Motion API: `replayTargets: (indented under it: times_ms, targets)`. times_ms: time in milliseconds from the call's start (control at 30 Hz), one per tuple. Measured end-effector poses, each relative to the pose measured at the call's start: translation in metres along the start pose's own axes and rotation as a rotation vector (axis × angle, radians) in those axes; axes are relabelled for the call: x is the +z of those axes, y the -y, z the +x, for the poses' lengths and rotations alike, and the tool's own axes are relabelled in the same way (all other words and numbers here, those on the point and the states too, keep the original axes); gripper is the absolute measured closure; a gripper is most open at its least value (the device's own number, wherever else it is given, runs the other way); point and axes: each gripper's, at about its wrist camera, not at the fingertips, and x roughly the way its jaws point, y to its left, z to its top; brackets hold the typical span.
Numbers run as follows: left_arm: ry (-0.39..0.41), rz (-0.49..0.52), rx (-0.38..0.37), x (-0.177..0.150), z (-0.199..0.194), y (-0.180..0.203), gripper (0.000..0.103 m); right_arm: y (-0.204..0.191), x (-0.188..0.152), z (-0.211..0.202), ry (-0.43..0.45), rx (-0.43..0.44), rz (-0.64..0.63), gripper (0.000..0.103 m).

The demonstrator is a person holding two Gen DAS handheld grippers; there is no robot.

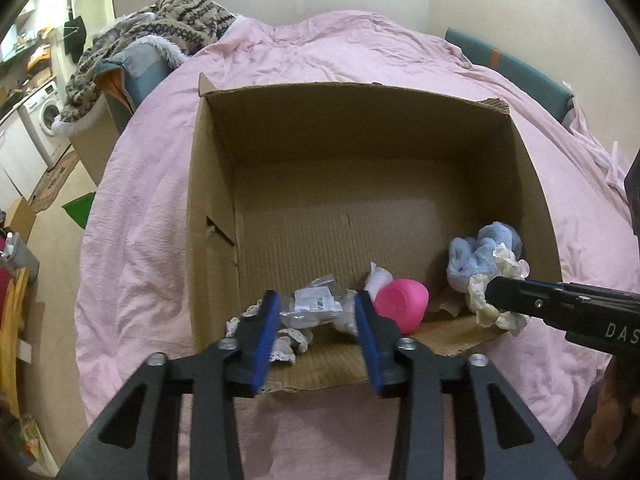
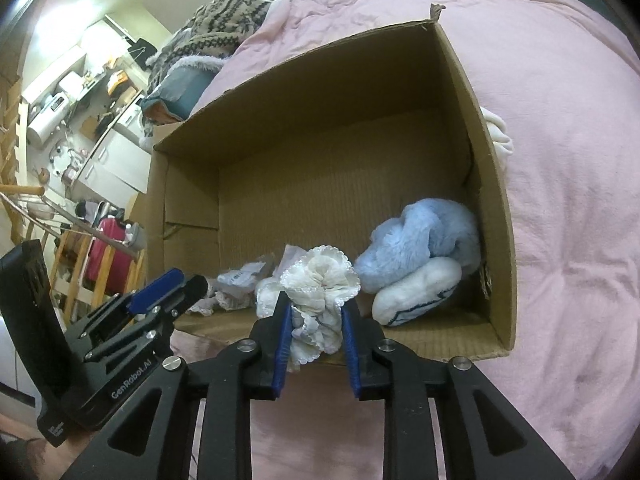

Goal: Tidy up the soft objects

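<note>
A cardboard box (image 1: pixel 212 184) sits open on a pink bedspread (image 1: pixel 140 208), its far half bare. The right gripper (image 2: pixel 314 322) clamps a cream lace cloth (image 2: pixel 320 280) over the near rim; a blue plush (image 2: pixel 424 236) fills the right corner. The left gripper (image 1: pixel 316 312) hangs spread and empty, half hiding crumpled wrappers (image 1: pixel 316 302) beside a pink ball (image 1: pixel 402 306).

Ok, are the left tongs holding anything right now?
No: the left tongs stand open over the cardboard box, with nothing between their blue pads.
</note>
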Motion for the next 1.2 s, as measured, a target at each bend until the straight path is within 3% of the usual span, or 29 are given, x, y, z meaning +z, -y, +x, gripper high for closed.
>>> replayTargets:
  times_ms: [67, 133, 167, 200, 333, 433, 467, 533, 600, 700, 867, 1200]
  targets:
    - [0.019, -0.006, 0.008, 0.0, -0.005, -0.001, 0.049, 0.0, 0.0, -0.003, 0.007, 0.0, 0.003, 0.069]
    - [0.045, -0.014, 0.004, 0.001, -0.013, -0.003, 0.047, 0.0, 0.001, -0.008, 0.029, 0.007, 0.007, 0.053]
    - [0.055, -0.016, 0.001, 0.001, -0.017, -0.003, 0.047, 0.0, 0.002, -0.012, 0.046, 0.012, 0.009, 0.036]
    - [0.066, -0.015, 0.002, 0.002, -0.021, -0.004, 0.047, -0.001, 0.002, -0.016, 0.068, 0.014, 0.01, 0.032]
    - [0.106, -0.039, 0.022, 0.004, -0.039, -0.011, 0.047, -0.004, 0.003, -0.031, 0.121, 0.023, 0.002, 0.031]
    - [0.132, -0.065, 0.034, 0.005, -0.052, -0.018, 0.046, -0.01, 0.002, -0.046, 0.176, 0.007, -0.023, 0.023]
    - [0.141, -0.074, 0.058, 0.005, -0.055, -0.02, 0.041, -0.011, 0.001, -0.05, 0.189, 0.002, -0.033, 0.021]
    - [0.149, -0.073, 0.091, 0.002, -0.058, -0.02, 0.035, -0.013, -0.002, -0.059, 0.212, -0.011, -0.047, 0.016]
    - [0.159, -0.077, 0.085, 0.002, -0.062, -0.023, 0.035, -0.015, -0.005, -0.067, 0.225, -0.021, -0.056, 0.003]
    - [0.168, -0.091, 0.076, -0.001, -0.069, -0.027, 0.032, -0.017, -0.01, -0.076, 0.24, -0.018, -0.06, 0.002]
    - [0.18, -0.114, 0.073, -0.013, -0.084, -0.03, 0.012, -0.022, -0.019, -0.087, 0.273, -0.063, -0.083, 0.0]
    - [0.171, -0.158, 0.08, -0.032, -0.105, -0.035, 0.002, -0.036, -0.043, -0.099, 0.323, -0.141, -0.14, 0.0]
